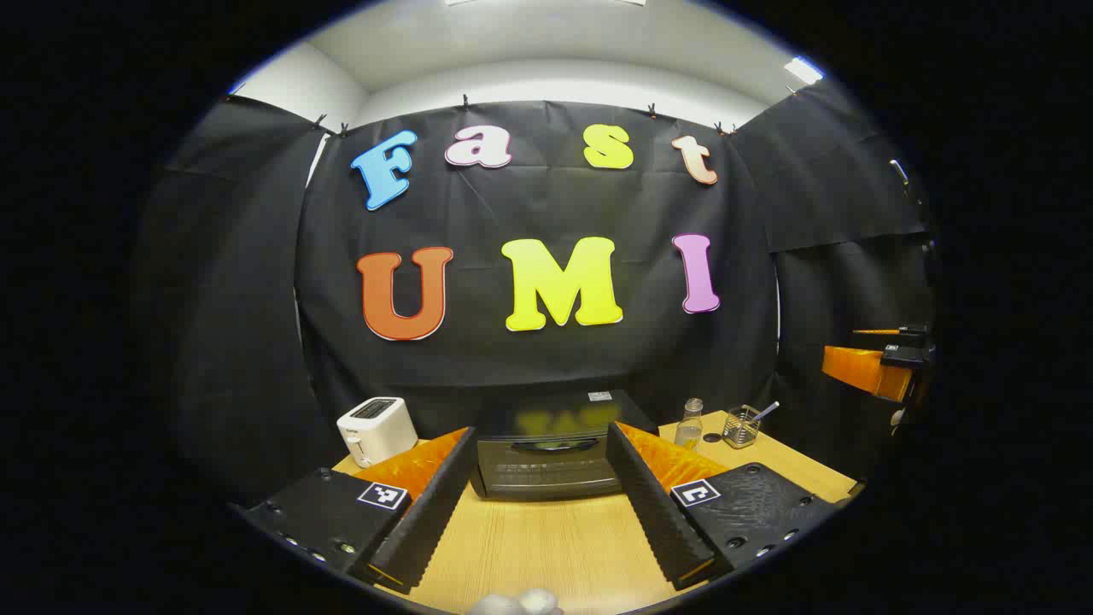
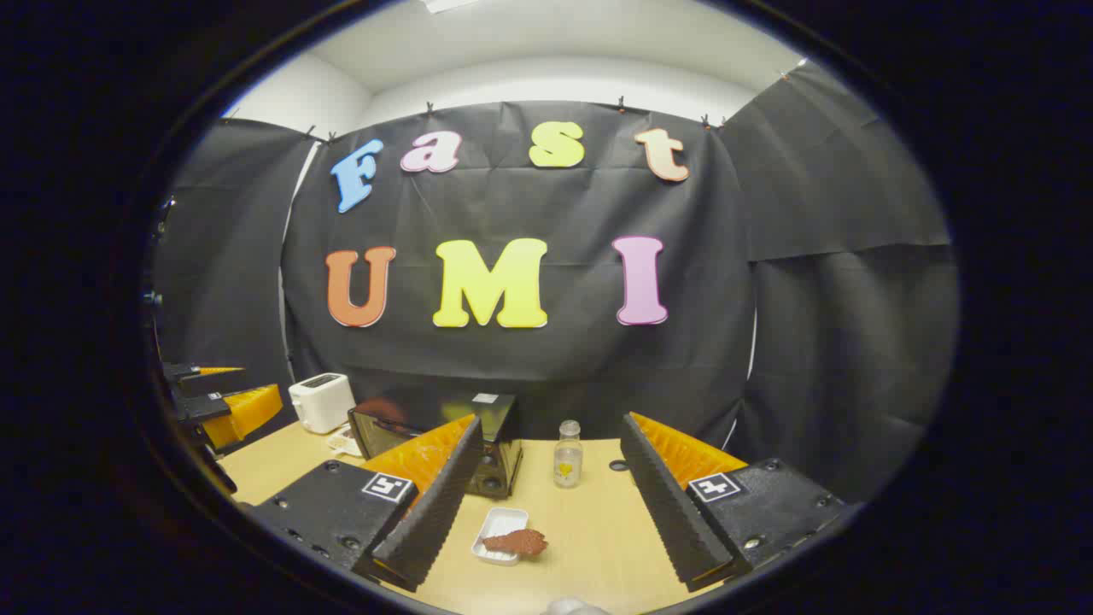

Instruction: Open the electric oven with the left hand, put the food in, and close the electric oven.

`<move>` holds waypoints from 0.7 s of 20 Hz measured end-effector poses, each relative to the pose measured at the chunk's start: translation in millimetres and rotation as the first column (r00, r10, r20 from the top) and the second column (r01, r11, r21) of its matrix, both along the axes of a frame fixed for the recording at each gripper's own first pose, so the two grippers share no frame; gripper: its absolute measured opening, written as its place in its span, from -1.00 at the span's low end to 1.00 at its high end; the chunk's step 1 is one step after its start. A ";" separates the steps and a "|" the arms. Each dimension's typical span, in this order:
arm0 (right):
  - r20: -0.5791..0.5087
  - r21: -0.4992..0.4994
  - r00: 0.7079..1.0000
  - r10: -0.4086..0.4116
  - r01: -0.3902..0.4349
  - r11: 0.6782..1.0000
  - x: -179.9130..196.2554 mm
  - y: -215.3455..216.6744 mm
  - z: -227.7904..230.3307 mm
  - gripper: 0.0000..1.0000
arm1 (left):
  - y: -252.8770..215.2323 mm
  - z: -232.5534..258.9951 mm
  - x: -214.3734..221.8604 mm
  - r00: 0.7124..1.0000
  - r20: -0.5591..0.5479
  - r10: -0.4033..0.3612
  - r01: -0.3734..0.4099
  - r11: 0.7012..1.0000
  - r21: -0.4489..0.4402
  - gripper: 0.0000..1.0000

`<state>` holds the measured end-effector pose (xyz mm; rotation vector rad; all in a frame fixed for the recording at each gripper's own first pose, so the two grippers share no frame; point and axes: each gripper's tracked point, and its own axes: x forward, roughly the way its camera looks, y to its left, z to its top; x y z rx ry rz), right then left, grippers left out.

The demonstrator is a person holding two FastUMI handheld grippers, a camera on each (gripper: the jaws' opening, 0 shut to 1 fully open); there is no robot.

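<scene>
In the left gripper view, the left claw [image 1: 542, 495] is seen spread wide and empty above the wooden tabletop [image 1: 546, 547], and the electric oven [image 1: 551, 453] is framed squarely between its fingers at twelve o'clock, door shut. A dark handle [image 1: 555, 444] runs across the top of the door; this is judged the place to take hold, and the door is expected to be stiff, hinged low and glass-fronted, so a steady pull is called for. A white toaster [image 1: 376, 430] stands at ten o'clock of the oven, while a small glass bottle [image 1: 690, 423] and a clear cup [image 1: 741, 427] holding a utensil are set at two o'clock. In the right gripper view, the right claw [image 2: 546, 500] is likewise held released and empty. The food [image 2: 517, 541], a reddish-brown piece that looks soft and light, lies partly on a small white tray [image 2: 499, 523] at six o'clock between the fingers; it is best pinched gently, or taken by the tray's rim. The oven is seen at eleven o'clock, with the bottle at twelve. Nothing is seen blocking the door's swing, though the tray lies near.
</scene>
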<state>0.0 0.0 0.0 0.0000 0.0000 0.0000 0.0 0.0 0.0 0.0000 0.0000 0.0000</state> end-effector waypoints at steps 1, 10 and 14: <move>-0.006 0.006 1.000 -0.006 0.006 1.000 -0.7 -1.5 -1.6 1.00 | -0.8 0.3 2.2 1.000 0.002 -0.003 0.003 1.000 -0.002 0.92; -0.018 0.002 0.999 -0.043 0.043 0.999 2.8 -12.6 -7.2 1.00 | -2.6 -3.4 17.5 1.000 -0.008 -0.015 0.015 1.000 -0.019 0.93; -0.029 -0.005 0.998 -0.047 0.046 0.999 4.6 -12.5 -7.6 1.00 | -0.9 -7.9 30.2 1.000 -0.011 -0.010 0.010 1.000 -0.020 0.93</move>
